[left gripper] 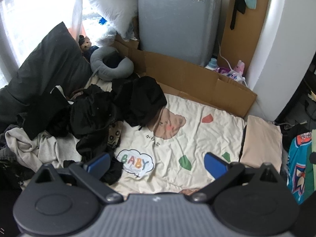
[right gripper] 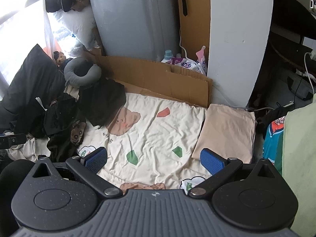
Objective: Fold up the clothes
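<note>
Both grippers empty above the bed sheet

The left gripper and right gripper are spread wide; the black clothes pile lies left, the folded beige garment right.

A cream bedsheet printed with a bear, coloured shapes and the word BABY covers the bed. Flattened cardboard stands along its far edge, and behind that rises a tall grey appliance. A grey neck pillow lies at the left near a dark pillow and a small teddy bear. White pillows are stacked by the bright window. A detergent bottle stands beside the white wall.
</note>
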A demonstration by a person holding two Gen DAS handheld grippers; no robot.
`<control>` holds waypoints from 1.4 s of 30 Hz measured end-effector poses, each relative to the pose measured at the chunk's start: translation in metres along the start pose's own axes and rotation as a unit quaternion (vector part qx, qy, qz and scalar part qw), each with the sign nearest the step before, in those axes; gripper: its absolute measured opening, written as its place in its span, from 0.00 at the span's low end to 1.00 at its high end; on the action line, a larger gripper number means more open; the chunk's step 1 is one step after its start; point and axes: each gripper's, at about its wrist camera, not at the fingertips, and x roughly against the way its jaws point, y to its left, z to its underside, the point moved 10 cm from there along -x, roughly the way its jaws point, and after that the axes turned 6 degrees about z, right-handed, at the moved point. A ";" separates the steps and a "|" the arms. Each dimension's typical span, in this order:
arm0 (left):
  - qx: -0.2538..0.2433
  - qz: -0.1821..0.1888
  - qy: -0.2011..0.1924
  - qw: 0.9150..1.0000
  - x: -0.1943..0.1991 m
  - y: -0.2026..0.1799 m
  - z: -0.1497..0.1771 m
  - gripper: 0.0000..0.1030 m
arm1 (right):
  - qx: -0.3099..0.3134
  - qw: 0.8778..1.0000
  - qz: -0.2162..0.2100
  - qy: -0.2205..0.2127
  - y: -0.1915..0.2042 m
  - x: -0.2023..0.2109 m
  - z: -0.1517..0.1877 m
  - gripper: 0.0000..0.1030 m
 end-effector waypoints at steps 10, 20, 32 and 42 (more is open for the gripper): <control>-0.004 0.012 -0.018 1.000 0.016 0.008 -0.016 1.00 | 0.000 1.000 -0.006 -0.011 0.002 0.002 -0.004 1.00; -0.016 -0.012 -0.024 1.000 0.038 0.035 -0.029 1.00 | 0.004 0.999 -0.028 -0.032 0.012 0.007 -0.015 1.00; 0.022 -0.010 -0.061 0.998 0.050 0.077 -0.063 0.99 | 0.014 0.998 -0.037 -0.042 0.018 -0.001 -0.033 1.00; 0.050 -0.021 -0.091 0.994 0.032 0.114 -0.081 0.93 | 0.022 0.998 -0.045 -0.045 0.023 -0.029 -0.049 1.00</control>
